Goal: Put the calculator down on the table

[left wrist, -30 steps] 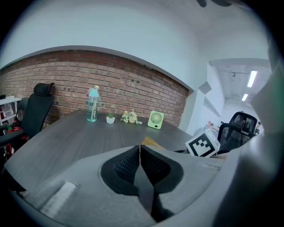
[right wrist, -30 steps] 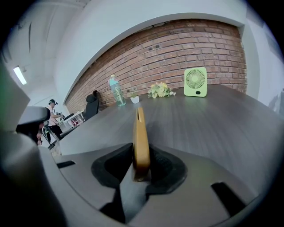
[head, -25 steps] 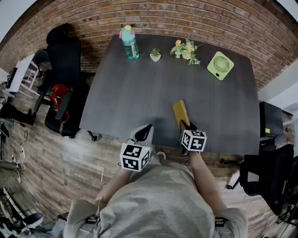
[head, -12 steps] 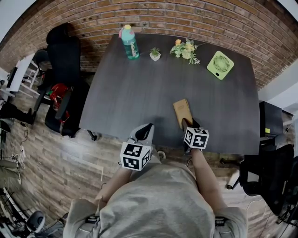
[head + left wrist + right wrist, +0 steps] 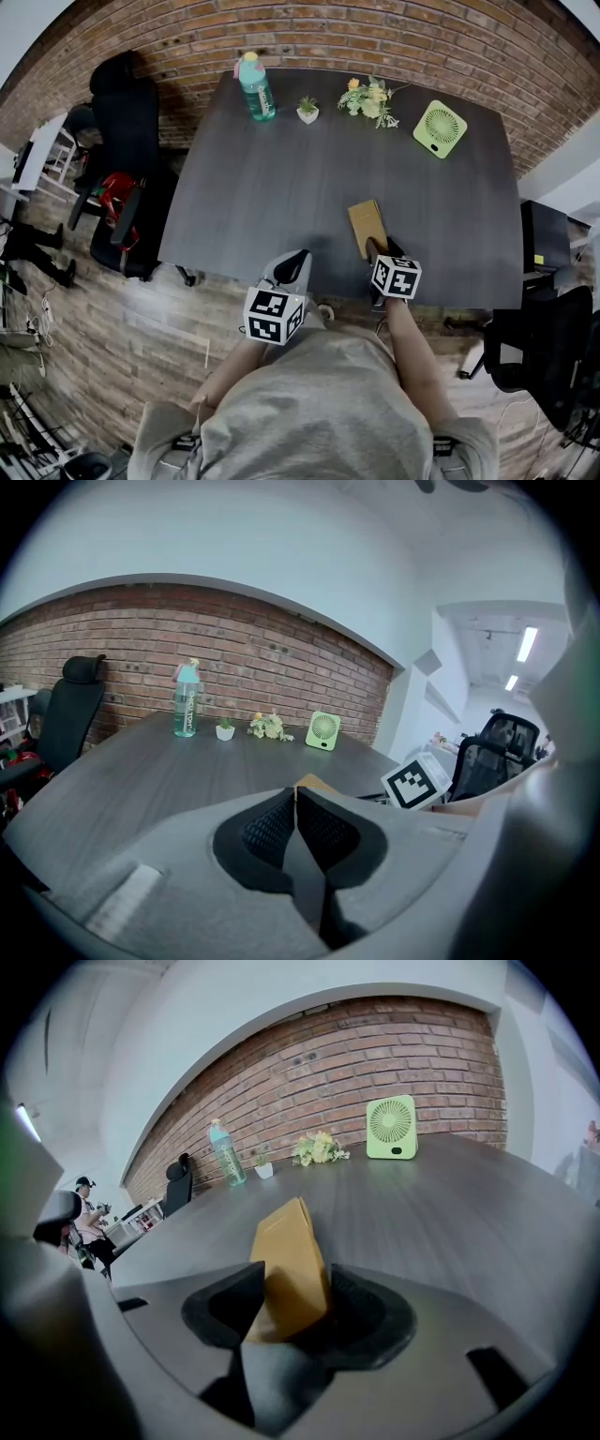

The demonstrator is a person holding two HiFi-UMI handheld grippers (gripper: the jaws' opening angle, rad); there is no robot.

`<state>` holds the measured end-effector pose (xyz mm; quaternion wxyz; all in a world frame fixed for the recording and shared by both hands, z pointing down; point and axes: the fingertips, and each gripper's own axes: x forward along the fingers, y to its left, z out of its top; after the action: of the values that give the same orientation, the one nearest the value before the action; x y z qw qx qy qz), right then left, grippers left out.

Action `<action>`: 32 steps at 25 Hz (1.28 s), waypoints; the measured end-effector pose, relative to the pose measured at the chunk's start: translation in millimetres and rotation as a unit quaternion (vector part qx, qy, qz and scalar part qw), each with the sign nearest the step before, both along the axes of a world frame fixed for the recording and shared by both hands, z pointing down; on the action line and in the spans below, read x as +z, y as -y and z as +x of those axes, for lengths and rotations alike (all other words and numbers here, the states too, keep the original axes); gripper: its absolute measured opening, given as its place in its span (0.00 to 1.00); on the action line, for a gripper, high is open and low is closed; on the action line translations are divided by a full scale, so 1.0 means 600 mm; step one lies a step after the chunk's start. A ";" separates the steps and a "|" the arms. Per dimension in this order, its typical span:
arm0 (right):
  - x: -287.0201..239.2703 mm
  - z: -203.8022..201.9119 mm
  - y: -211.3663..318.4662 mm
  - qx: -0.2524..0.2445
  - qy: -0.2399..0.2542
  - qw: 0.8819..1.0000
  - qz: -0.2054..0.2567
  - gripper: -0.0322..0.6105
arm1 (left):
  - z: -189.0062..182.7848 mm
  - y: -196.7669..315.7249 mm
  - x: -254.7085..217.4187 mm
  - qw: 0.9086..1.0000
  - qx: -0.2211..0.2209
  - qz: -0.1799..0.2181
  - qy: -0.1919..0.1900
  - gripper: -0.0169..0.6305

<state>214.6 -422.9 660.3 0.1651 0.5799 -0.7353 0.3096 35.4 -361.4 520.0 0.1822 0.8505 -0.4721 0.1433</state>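
The tan calculator [image 5: 367, 225] lies on the dark table [image 5: 272, 187] near its front edge, its near end still between the jaws of my right gripper [image 5: 378, 251]. In the right gripper view the calculator [image 5: 286, 1265] leans toward the right-hand pad, with a gap on the left side. Those jaws are opening. My left gripper [image 5: 291, 267] hovers at the table's front edge, left of the calculator, shut with nothing in it; its pads [image 5: 272, 827] meet in the left gripper view.
Along the far edge stand a teal bottle [image 5: 255, 86], a small potted plant [image 5: 307, 109], a flower bunch [image 5: 370, 98] and a green fan [image 5: 440, 128]. Black chairs stand left [image 5: 127, 141] and right [image 5: 544, 366] of the table.
The calculator has gone from standing on its edge to lying flatter on the table. The right gripper has drawn back slightly toward me. The left gripper has stayed put.
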 end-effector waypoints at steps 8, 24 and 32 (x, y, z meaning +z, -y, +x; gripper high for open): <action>0.008 0.012 -0.002 0.009 -0.038 0.999 -0.008 0.39 | 0.006 -0.002 -0.002 1.000 0.007 0.004 -0.001 0.06; -0.064 -0.001 -0.015 0.010 -0.022 0.999 0.030 0.32 | -0.009 -0.018 -0.007 1.000 0.007 0.007 -0.003 0.06; -0.158 -0.032 -0.057 0.003 -0.010 0.996 0.090 0.18 | -0.007 -0.043 -0.023 1.000 0.022 0.013 -0.005 0.06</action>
<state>195.2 -388.6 565.4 0.1182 0.5980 -0.7566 0.2366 31.5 -335.5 506.1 0.1704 0.8636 -0.4543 0.1367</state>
